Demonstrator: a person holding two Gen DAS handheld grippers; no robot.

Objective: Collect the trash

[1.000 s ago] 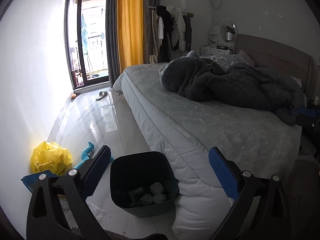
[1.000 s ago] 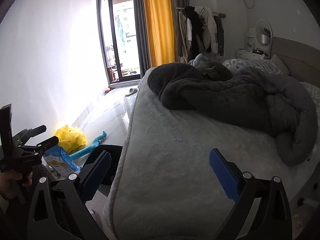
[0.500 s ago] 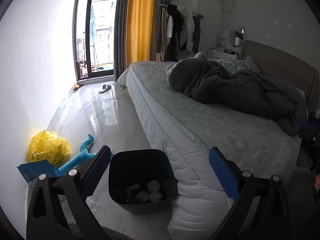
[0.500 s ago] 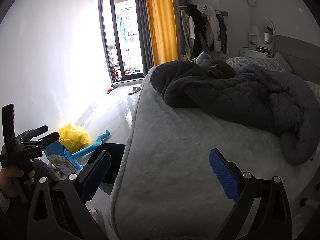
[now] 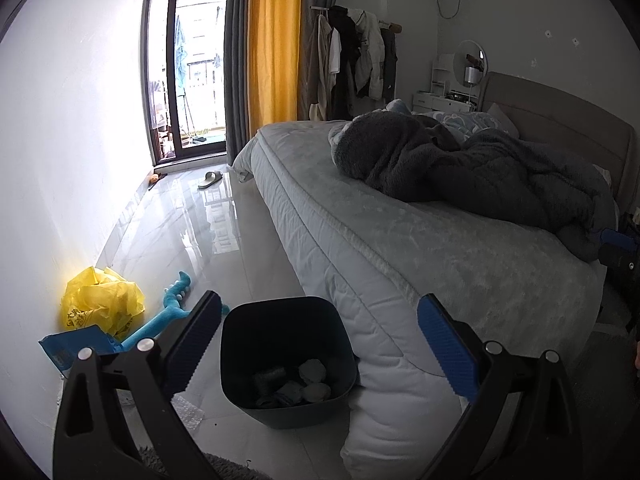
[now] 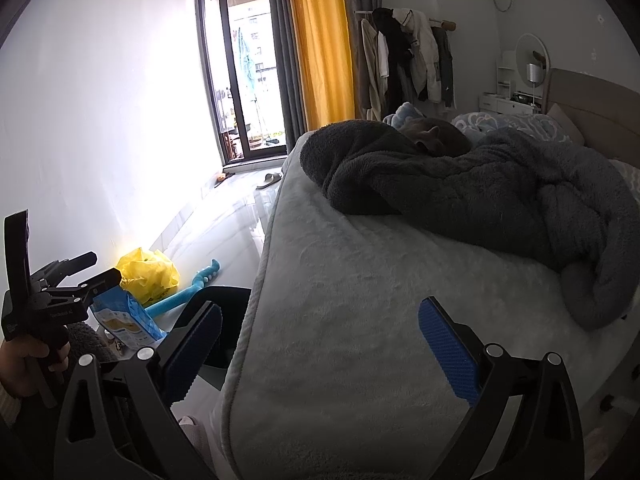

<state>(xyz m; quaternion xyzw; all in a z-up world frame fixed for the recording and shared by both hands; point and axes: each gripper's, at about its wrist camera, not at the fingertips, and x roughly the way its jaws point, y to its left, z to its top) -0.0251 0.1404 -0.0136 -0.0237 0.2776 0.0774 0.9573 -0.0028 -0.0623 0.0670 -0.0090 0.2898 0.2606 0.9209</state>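
The left gripper, its blue-padded jaws spread wide and holding nothing, hung above a dark, round-cornered plastic waste bin that stood on the glossy white tiled floor, touching the foot corner of a bed with a pale grey quilted cover. Several crumpled white wads of paper lay at the bottom of the bin. To the left of it, against the white wall, sat a crumpled yellow plastic bag, with a light blue snack packet in front of it and a turquoise plastic toy with a forked end lying between bag and bin. A scrap of clear bubble wrap lay on the floor close to the bin. The right gripper was likewise wide open and empty, held over the bed's lower end, where a heaped dark grey fleece blanket lay further up. In the right wrist view the left gripper and the hand holding it showed at the left edge, near the blue packet, with the bin partly hidden behind the mattress corner. A grey slipper lay far off by the glass balcony door.
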